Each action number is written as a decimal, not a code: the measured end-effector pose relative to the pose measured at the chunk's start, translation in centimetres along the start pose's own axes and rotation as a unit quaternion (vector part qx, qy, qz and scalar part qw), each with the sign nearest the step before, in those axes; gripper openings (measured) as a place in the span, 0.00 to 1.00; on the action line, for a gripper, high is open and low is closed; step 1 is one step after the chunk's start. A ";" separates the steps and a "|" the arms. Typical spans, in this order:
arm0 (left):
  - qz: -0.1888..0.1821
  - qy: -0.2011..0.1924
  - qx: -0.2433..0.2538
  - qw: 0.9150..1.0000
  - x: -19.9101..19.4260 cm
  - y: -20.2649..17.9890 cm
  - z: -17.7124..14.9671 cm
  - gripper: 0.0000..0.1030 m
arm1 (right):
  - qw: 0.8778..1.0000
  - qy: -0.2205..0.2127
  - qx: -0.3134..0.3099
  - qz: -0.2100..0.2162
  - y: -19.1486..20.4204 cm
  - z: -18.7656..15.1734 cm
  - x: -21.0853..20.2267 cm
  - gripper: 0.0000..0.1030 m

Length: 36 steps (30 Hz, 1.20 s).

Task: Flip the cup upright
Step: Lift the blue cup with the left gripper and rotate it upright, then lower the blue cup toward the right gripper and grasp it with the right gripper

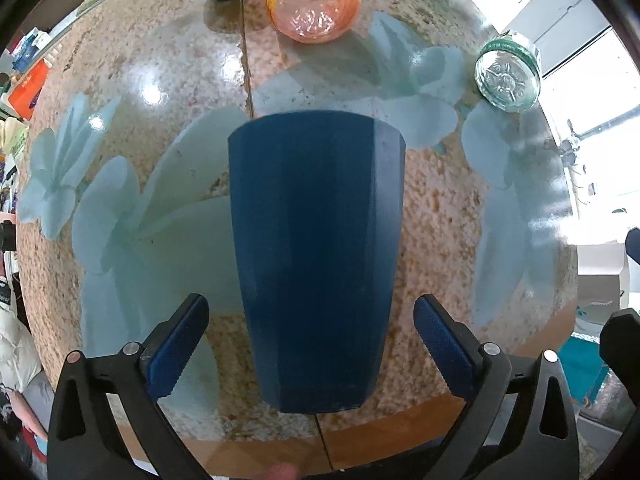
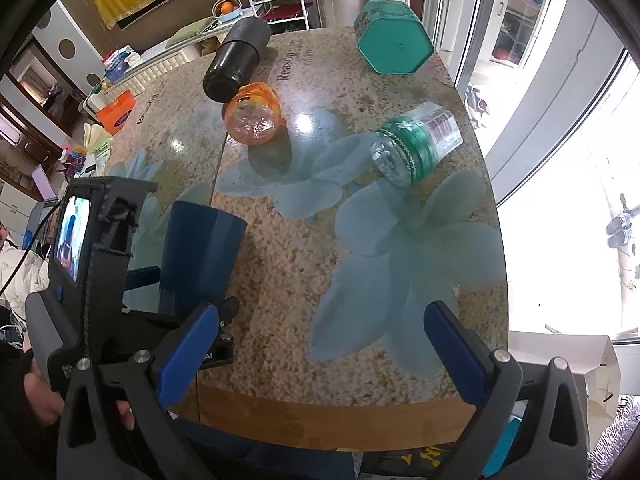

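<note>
Near the tabletop's (image 1: 460, 216) front edge, we see the left gripper (image 1: 312, 344) spread wide, its pads flanking but not touching the blue cup (image 1: 316, 248). The cup's long axis runs straight ahead of the gripper, wider end farthest. We judge the left gripper much the nearer; the right gripper (image 2: 320, 344), also wide and empty, has the cup (image 2: 200, 256) off to its left.

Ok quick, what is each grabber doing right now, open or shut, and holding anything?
Left gripper: open, holding nothing, fingers either side of the dark blue plastic cup.
Right gripper: open, empty.
</note>
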<state>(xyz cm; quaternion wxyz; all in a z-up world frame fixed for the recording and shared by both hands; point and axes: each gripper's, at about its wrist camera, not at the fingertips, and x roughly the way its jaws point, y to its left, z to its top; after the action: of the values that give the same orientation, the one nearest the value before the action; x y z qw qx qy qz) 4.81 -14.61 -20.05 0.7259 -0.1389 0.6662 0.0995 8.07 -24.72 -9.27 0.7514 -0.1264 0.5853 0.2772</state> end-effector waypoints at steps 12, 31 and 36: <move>-0.036 -0.021 0.065 0.997 -4.6 1.9 1.3 1.00 | 1.000 -0.019 0.009 0.003 0.7 1.1 -1.1 1.00; -0.059 -0.082 0.109 0.989 -10.1 13.2 2.0 1.00 | 0.997 -0.044 0.053 -0.021 7.9 4.0 -0.8 1.00; -0.046 -0.080 0.107 0.990 -9.5 15.7 2.3 1.00 | 0.998 -0.026 0.047 -0.025 9.9 4.8 0.7 1.00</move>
<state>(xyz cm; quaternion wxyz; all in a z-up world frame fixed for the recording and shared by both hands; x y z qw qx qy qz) 0.93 1.29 -11.55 0.7911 -0.0827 0.6061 0.0042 6.52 -14.01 -7.25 0.7783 -0.0979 0.5745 0.2337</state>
